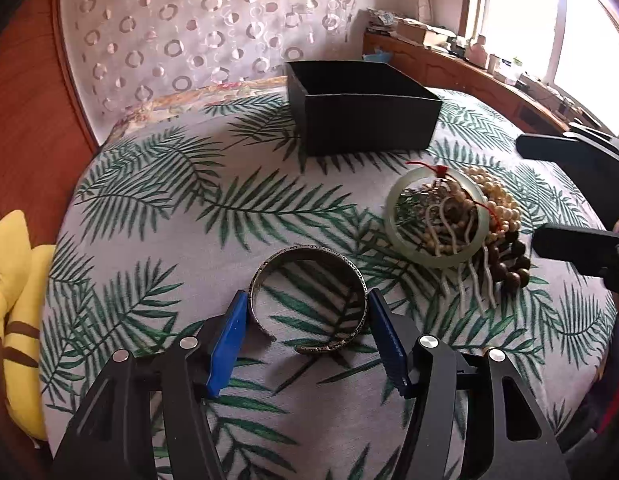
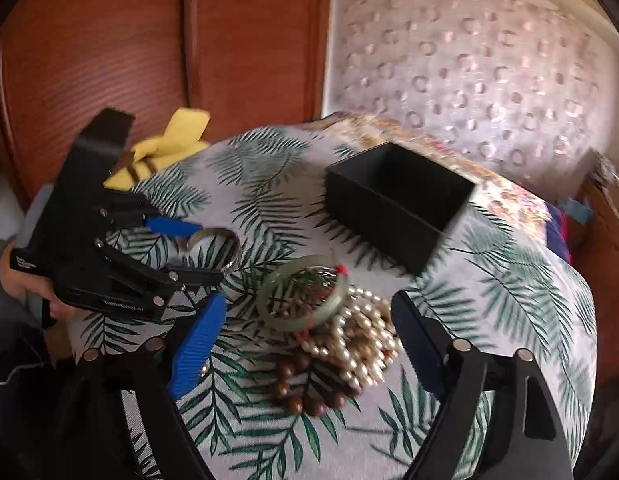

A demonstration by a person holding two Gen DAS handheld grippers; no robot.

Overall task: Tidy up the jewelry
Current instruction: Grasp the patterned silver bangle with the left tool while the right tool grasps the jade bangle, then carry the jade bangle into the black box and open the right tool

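Blue pads of the left gripper [image 1: 307, 306] press both sides of the silver cuff bracelet [image 1: 309, 300] lying on the leaf-print cloth [image 1: 169, 208]. Right gripper [image 2: 305, 344] hangs wide open above the jewelry pile [image 2: 337, 332], gripping nothing, near the black box [image 2: 397, 208].

The right hand-held gripper [image 2: 305, 338] hangs wide open over a pile of beads [image 2: 349, 356] and a green ring [image 2: 269, 312] — near a black box [image 2: 393, 216].
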